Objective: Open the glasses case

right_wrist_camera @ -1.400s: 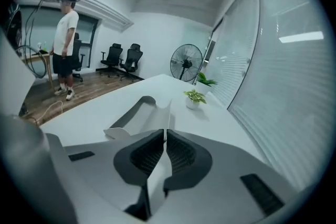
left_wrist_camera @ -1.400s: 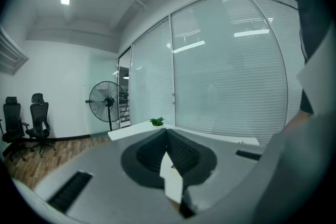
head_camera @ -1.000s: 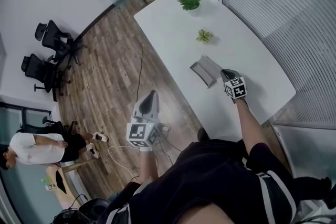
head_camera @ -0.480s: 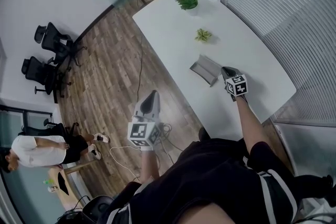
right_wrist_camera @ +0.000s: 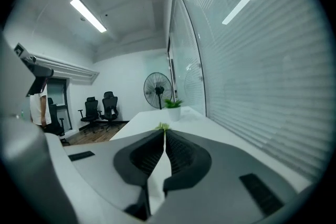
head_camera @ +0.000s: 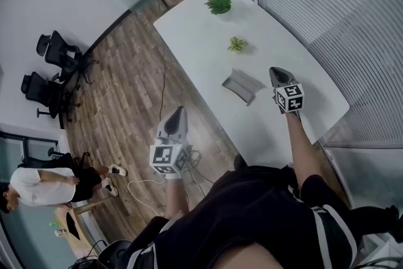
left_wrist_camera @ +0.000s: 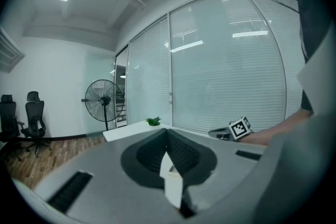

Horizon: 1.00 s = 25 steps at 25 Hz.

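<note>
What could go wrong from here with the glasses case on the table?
The right hand-held gripper hangs shut close beside the glasses case, which looks open: a careless swing may knock it or flip its lid shut. The case lies fairly near the table edge; a shove might send it off.

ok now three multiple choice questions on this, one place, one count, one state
1. Where is the glasses case? A on the floor B on the white table C on a chair
2. How many plants stand on the table? A one B two C four
3. The right gripper has its jaws: A together, empty B wide apart C clamped on the case
Answers: 1 B, it lies on the tabletop; 2 B, one larger plant, one smaller plant; 3 A, its view shows them closed on nothing.
</note>
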Available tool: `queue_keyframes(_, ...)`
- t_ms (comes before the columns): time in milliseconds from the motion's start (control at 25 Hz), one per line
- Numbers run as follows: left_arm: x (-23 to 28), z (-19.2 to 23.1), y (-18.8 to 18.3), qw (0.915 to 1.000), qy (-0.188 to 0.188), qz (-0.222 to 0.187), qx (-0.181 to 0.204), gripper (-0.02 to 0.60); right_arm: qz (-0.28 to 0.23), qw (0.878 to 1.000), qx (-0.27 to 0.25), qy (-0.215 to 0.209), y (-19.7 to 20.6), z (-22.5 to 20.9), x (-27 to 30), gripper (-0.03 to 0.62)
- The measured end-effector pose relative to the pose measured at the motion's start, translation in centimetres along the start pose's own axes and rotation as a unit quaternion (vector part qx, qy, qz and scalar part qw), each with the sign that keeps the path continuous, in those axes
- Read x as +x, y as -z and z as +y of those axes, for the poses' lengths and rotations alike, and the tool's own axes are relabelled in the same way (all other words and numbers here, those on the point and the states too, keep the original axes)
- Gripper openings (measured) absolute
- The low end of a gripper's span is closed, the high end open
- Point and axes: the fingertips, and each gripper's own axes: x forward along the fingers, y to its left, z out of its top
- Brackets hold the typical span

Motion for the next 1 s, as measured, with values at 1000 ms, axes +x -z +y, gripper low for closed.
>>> queue_keyframes(1000, -0.5, -1.4, -8.9, 0.9946, -0.024, -0.097, 0.03, -0.002, -0.127, 0.986, -0.077, 0.071, -21.3, 5.7, -22.4, 0.021)
